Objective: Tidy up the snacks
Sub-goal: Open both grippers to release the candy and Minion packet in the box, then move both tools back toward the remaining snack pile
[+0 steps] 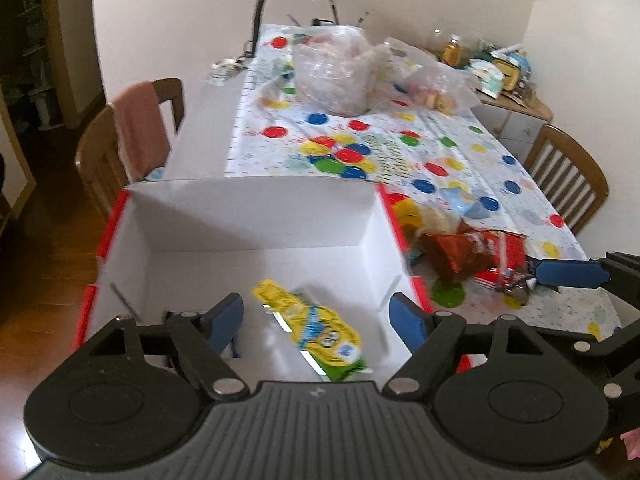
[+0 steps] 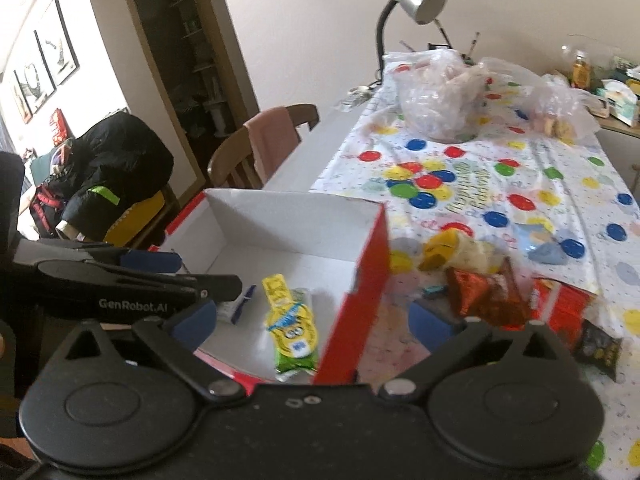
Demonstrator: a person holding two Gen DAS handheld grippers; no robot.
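White lettering reading "GenRobot.AI" stands on the black body of the left gripper point(image 2: 152, 260), at the middle left of the right wrist view. Green-and-yellow decorative lettering is printed on the balloon-patterned tablecloth point(image 2: 472, 184) near the frame's centre right, but it is too blurred to make out. The print on the snack wrappers cannot be read either.

Left claw point(image 1: 318, 318) spread wide with blue-padded fingers point(image 1: 405, 316) apart and nothing between them, right claw point(image 2: 314, 318) likewise wide and empty, both angled forward and downward, the two side by side and near each other
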